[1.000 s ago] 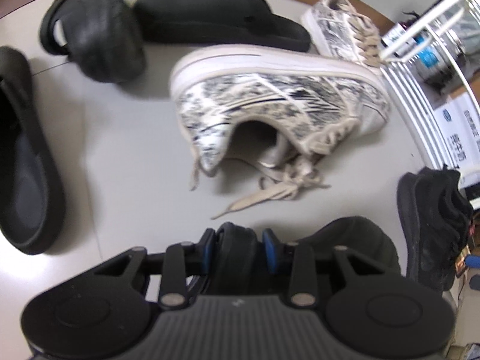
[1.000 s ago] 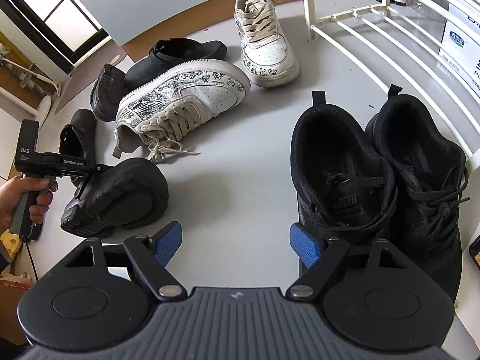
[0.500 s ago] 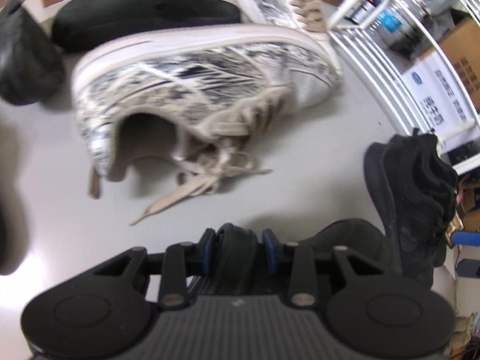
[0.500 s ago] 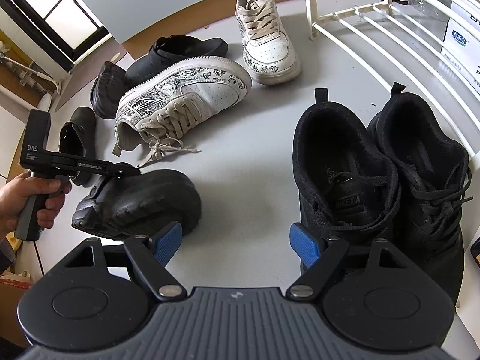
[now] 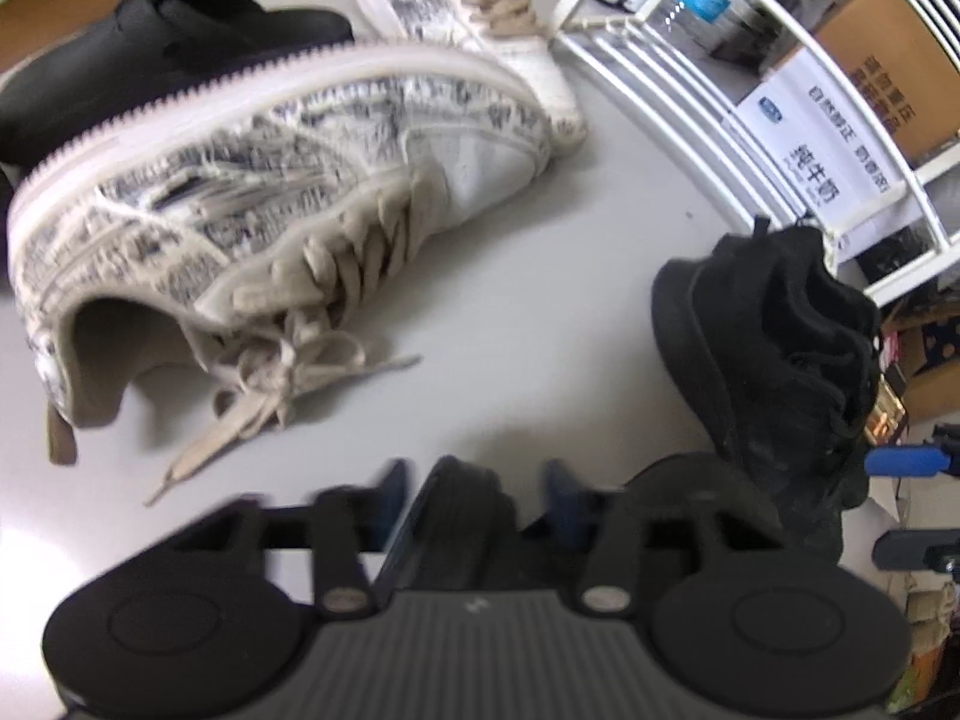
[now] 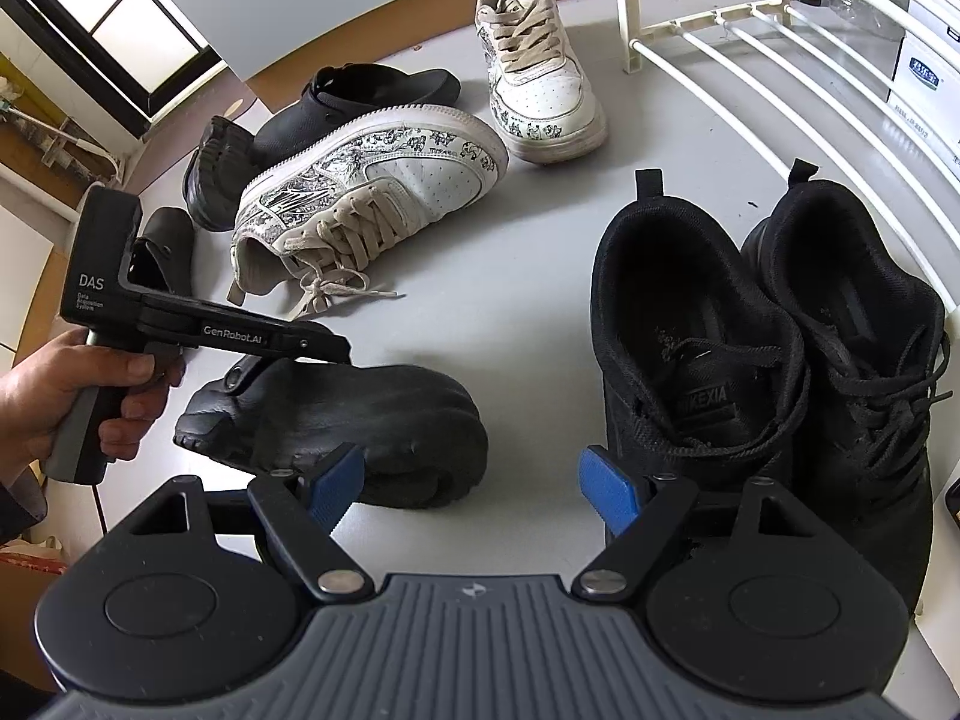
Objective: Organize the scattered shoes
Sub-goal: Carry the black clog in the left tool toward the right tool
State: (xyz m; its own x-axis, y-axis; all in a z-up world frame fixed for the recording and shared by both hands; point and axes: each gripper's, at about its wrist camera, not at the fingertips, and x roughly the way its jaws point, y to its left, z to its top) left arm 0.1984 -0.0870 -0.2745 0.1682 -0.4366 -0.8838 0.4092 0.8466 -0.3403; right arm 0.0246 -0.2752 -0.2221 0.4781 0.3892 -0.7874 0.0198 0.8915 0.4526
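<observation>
My left gripper (image 5: 468, 498) is shut on the heel rim of a black clog (image 5: 690, 498). In the right wrist view a hand holds that left gripper (image 6: 318, 348), and the clog (image 6: 360, 414) sits low over the grey table, just left of my right gripper (image 6: 471, 483). The right gripper is open with nothing between its blue pads. A pair of black sneakers (image 6: 690, 348) stands upright side by side at the right. One patterned white sneaker (image 6: 372, 192) lies on its side mid-table. Its mate (image 6: 540, 96) stands upright behind it.
A white wire rack (image 6: 780, 60) runs along the right, with bottles and boxes behind it. Another black clog (image 6: 360, 102) and two more dark shoes (image 6: 216, 180) lie at the far left. Bare grey tabletop (image 6: 528, 312) lies between the held clog and the black sneakers.
My left gripper has carried the black clog rightward across the table, closer to the black sneakers and my right gripper. The right gripper has stayed still and open.
</observation>
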